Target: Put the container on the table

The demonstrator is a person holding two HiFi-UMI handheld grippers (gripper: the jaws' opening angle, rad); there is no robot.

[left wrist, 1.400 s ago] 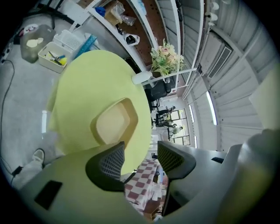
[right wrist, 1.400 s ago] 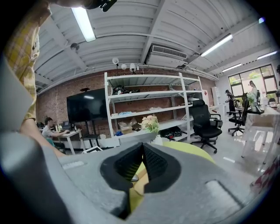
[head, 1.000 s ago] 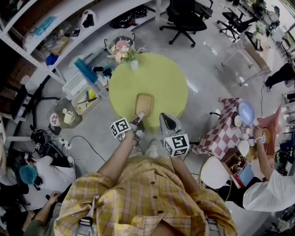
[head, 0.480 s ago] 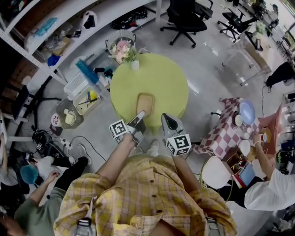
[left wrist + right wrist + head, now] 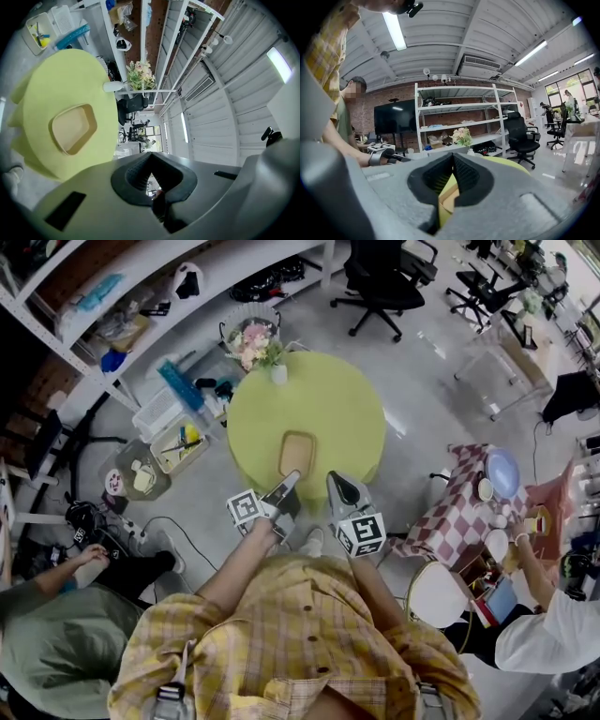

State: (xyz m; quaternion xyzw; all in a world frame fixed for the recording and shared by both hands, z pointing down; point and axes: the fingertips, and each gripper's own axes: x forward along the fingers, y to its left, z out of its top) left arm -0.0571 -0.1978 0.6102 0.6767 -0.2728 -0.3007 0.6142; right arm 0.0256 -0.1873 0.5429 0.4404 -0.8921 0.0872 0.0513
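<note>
The container [image 5: 295, 452], a shallow tan tray with rounded corners, lies flat on the round yellow-green table [image 5: 328, 395], near its front edge. My left gripper [image 5: 289, 479] is shut and empty, its tip just short of the tray's near rim. The right gripper [image 5: 333, 480] hangs beside it, also shut with nothing in it. The left gripper view looks past the shut left gripper [image 5: 151, 154] at the tray [image 5: 72, 129] on the table [image 5: 56, 79]. In the right gripper view a strip of the tray [image 5: 448, 202] shows below the shut right gripper [image 5: 453, 155].
A vase of flowers [image 5: 255, 343] stands at the table's far edge. Bins [image 5: 173, 432] and shelving are left of the table, an office chair [image 5: 380, 277] beyond it. A checkered table [image 5: 459, 507] with dishes stands right, with one person [image 5: 553, 629] beside it; another crouches lower left [image 5: 56, 643].
My left gripper has lifted a little at the tray's near edge; the tray stays flat on the table. The person at lower left has shifted closer.
</note>
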